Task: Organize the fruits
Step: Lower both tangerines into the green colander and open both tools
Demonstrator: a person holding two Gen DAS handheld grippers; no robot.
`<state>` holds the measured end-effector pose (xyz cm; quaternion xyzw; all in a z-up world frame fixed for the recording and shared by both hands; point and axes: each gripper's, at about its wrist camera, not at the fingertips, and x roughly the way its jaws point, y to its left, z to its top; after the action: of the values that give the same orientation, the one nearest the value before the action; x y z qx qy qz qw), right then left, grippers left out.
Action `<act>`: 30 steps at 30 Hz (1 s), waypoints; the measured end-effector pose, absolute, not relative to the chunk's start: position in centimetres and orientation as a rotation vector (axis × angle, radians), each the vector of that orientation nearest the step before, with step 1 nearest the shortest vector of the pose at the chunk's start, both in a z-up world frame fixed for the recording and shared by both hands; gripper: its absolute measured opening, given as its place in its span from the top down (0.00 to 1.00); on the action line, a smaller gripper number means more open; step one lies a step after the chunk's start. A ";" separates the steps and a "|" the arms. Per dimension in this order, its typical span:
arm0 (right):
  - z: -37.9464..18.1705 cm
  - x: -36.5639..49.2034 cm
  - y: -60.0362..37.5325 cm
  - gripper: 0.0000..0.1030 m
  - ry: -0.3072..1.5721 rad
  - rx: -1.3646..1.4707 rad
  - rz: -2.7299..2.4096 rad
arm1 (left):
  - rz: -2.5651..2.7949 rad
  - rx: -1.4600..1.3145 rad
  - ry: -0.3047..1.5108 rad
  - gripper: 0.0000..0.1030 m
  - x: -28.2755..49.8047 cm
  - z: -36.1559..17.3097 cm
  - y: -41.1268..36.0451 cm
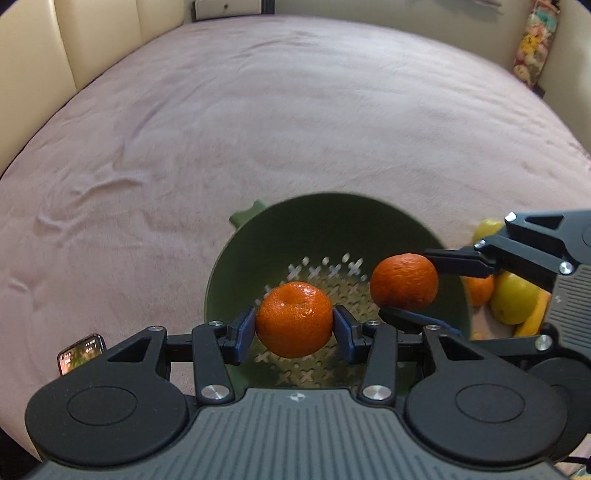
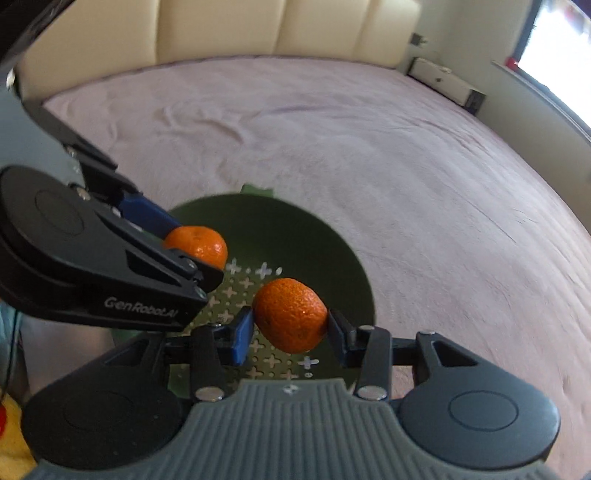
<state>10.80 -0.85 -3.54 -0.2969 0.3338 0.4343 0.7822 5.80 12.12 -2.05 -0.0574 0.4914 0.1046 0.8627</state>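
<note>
- Covering most of both views, a pink bedspread (image 1: 258, 129) is seen, with a cream headboard (image 2: 288, 29) behind it.
- A green colander (image 1: 258, 251) is set on the bedspread; only its cross-shaped perforations are seen inside, no fruit resting in it yet.
- The left gripper (image 1: 294, 329) is closed on a mandarin (image 1: 294, 319), held by its sides above the colander floor.
- The right gripper (image 2: 290, 326) is likewise clamped on a second mandarin (image 2: 290, 314), also over the bowl, just beside the first.
- Remaining fruit (image 1: 513, 299), yellow and orange, is piled just beyond the colander's right rim.
- A phone (image 1: 79, 353) is lying near the left gripper.
- Handling, as judged: the mandarins are light, soft-skinned and easily bruised; a gentle hold across the widest part is advised, and release low in the bowl, since they roll.
</note>
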 end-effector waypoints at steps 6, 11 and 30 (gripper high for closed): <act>-6.3 11.6 0.9 0.60 0.766 -0.754 0.972 | 0.228 -0.137 1.100 0.50 6.6 -4.4 12.3; -7.7 12.1 1.2 0.60 0.791 -0.785 0.970 | 0.239 -0.187 1.133 0.50 6.7 -5.3 13.0; -8.3 12.1 1.6 0.45 0.796 -0.803 0.964 | 0.250 -0.147 1.129 0.40 6.6 -5.8 12.6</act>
<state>12.09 1.58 -8.34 -0.3654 0.3624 0.4390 0.7365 6.59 12.60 -5.77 -0.0695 0.5329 0.1182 0.8350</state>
